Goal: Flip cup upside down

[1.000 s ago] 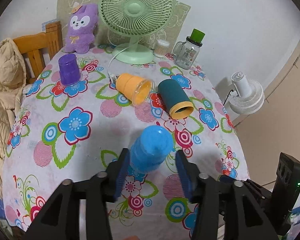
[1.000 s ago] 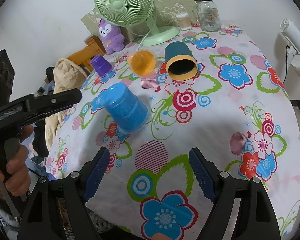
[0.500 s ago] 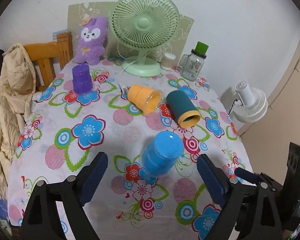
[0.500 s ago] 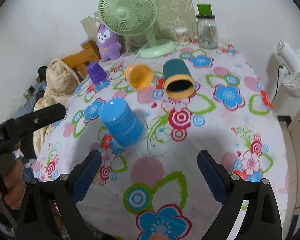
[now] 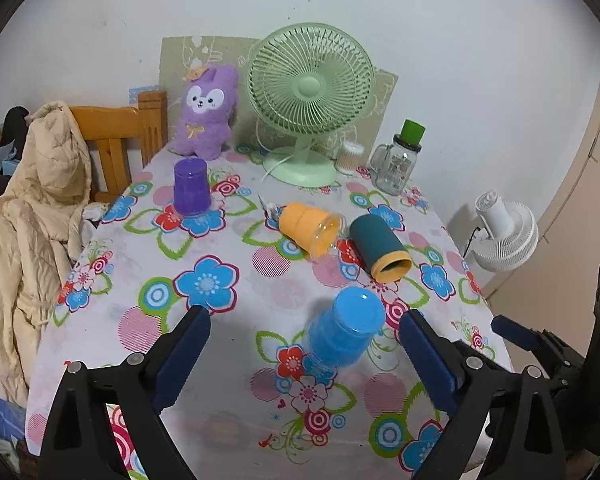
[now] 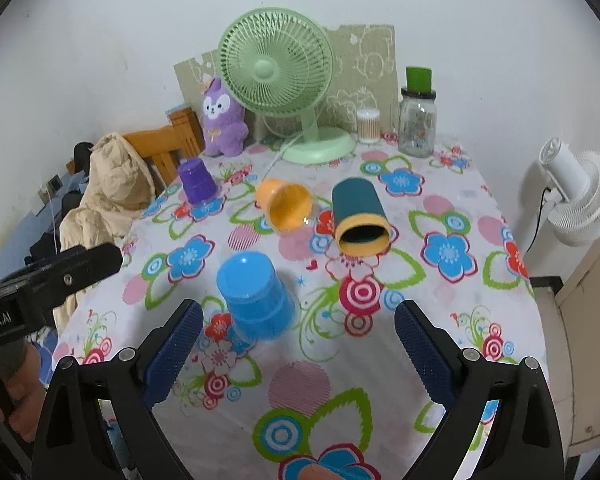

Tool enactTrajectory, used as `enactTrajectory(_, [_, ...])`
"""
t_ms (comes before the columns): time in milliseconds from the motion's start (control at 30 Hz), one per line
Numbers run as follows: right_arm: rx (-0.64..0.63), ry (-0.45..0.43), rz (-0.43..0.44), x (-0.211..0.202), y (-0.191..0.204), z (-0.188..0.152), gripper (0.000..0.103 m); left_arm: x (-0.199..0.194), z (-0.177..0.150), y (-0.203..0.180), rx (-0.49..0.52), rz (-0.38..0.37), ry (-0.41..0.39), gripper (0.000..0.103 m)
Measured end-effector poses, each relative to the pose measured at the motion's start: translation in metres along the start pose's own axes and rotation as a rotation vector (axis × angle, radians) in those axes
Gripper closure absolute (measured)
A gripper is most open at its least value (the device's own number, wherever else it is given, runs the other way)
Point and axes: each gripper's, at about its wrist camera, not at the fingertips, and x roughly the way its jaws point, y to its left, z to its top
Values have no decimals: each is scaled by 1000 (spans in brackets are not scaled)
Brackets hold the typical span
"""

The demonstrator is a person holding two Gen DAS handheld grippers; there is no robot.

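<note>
Your left gripper (image 5: 304,344) hung above the near edge of the table (image 5: 112,280), its jaws spread wide and holding nothing. Your right gripper (image 6: 298,338) was the same: jaws wide apart, nothing between them.

The blue cup (image 5: 342,330) stood mouth-down on the flowered cloth, near the front of the table and free of both tools, so that one looked done. The purple cup (image 5: 191,188) at the far left also stood mouth-down.

Two cups lay on their sides mid-table, well beyond the blue one. The orange cup (image 5: 310,230) had its mouth turned toward you and to the right, its base pointing back toward the green fan (image 5: 310,100). The dark green cup (image 5: 380,248) lay just beside it on the right, apparently not touching it, its yellow-rimmed mouth also facing you.

In your right view both fallen cups sat ahead, the orange cup (image 6: 286,208) a little left of centre and the dark green cup (image 6: 360,216) a little right. In your left view both lay right of centre. My judgement: the right gripper was better placed for the dark green cup. Its long axis ran roughly along your reach, so you would have needed to close across its sides, not its ends.
</note>
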Motion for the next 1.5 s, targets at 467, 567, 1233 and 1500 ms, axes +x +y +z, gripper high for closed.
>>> enactTrajectory(467, [-39, -80, -17, -17, 23, 14, 5, -20, -2, 6, 21, 14, -72, 4])
enactTrajectory(567, [-48, -86, -18, -19, 27, 15, 5, -23, -3, 7, 21, 17, -81, 4])
enactTrajectory(1233, [-67, -109, -33, -25, 37, 19, 5, -32, -4, 14, 10, 19, -108, 2])
enactTrajectory(1500, [-67, -109, -31, -26, 38, 19, 5, -33, -4, 15, 11, 20, -110, 1])
